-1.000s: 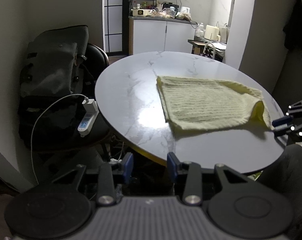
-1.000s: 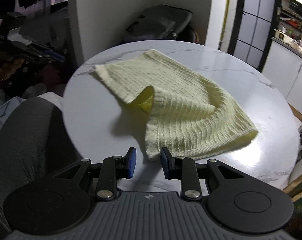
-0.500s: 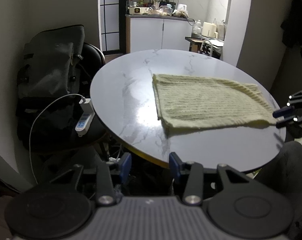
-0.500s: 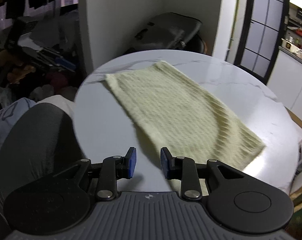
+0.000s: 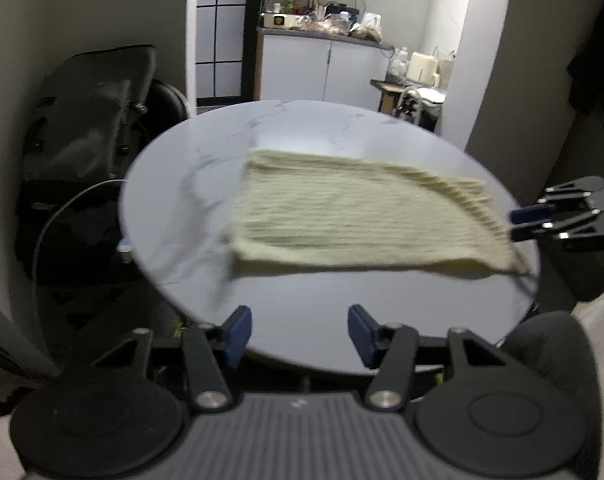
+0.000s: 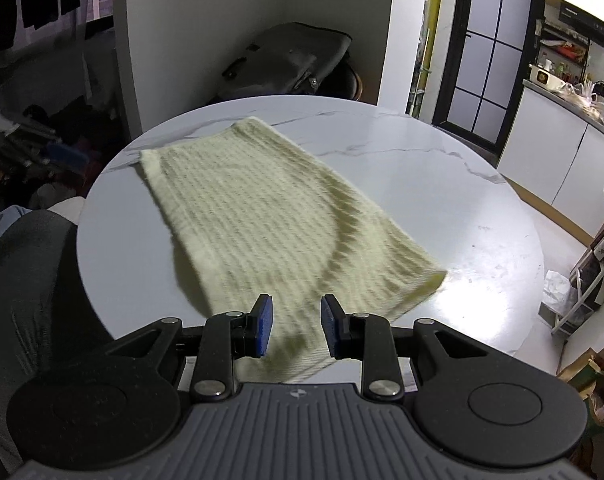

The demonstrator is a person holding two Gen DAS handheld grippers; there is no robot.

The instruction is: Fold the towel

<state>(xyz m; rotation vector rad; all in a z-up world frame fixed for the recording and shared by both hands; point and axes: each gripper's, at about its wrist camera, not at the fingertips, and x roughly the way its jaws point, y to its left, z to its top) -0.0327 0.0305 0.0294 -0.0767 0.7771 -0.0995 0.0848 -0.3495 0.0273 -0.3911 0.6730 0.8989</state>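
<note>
We hold the left gripper [image 5: 298, 330] tilted down toward the near rim of the round marble table [image 5: 182, 184]. Its blue pads stand well apart with nothing between them, and the jaws have just been opening. Only bare tabletop shows in the gap.

The towel [image 5: 353, 216] lies flat on the table as a pale yellow ribbed rectangle. In the left view it sits right of centre, stretching toward 3 o'clock, where its corner reaches the table edge. There the right gripper [image 5: 517, 224] comes in from the side, its fingertips just beside that corner.

In the right view the right gripper [image 6: 294, 326] also angles downward, above the towel's [image 6: 262, 216] near end at 6 o'clock. Its pads are part-way apart. The cloth shows in the gap below them, and the pads do not press on it. From there the towel runs away toward 11 o'clock, flat, with a soft curved shadow across it.

A dark bag [image 6: 290, 60] sits on a chair beyond the table at 12 o'clock in that view.
</note>
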